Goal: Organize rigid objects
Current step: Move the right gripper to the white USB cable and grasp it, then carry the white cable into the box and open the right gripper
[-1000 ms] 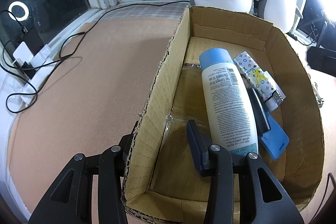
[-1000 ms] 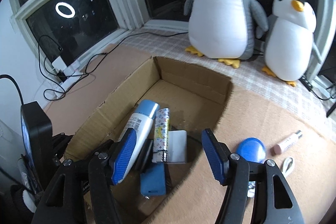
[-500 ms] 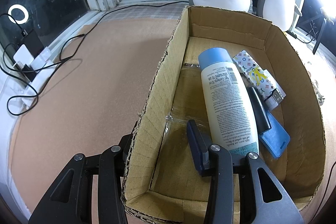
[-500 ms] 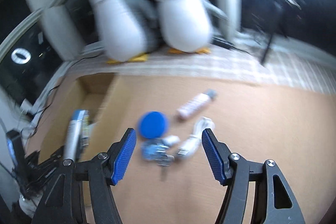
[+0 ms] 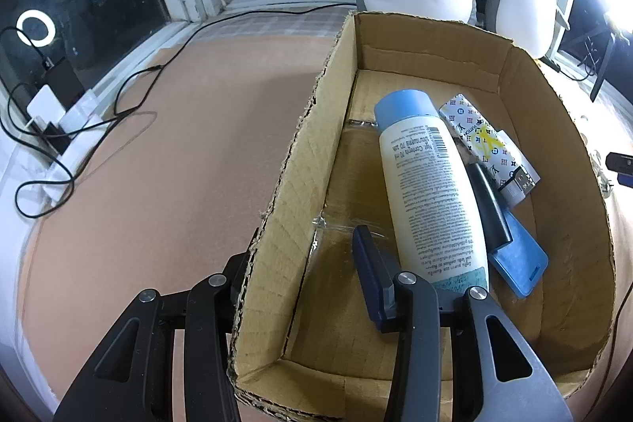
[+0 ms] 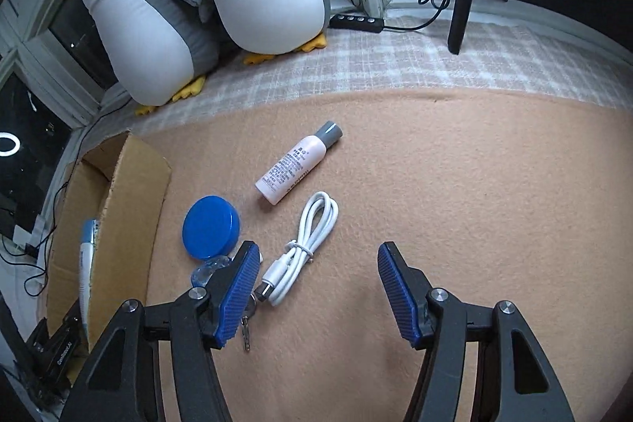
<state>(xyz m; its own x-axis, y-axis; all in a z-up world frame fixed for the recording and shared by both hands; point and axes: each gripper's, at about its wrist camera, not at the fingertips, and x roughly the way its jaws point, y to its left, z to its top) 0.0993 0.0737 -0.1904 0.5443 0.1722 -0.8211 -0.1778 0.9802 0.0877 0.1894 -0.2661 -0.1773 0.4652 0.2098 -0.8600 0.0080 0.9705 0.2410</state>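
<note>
Now the right tool hangs over the tan felt surface with its blue pads about half apart and nothing between them; its jaws have just been closing slightly. Ahead of it lie the loose things not yet boxed. A coiled white cable sits just beyond the left pad, its long axis running up and to the right, away from the tool, with the plug end nearest the pad. A pink bottle with a grey cap lies further off on much the same slant. A blue round lid rests beside the cardboard box, and a clear blue piece and a small key lie partly hidden under the left pad.

The left tool is clamped on the box's left wall, one pad inside and one outside. Inside the box lie a large white bottle, a patterned stick and a blue flat case.

Judging by this, the right hand is the nearer one for the next pick. The cable lies askew to the jaw gap, so the wrist would likely need turning to close across it.
</note>
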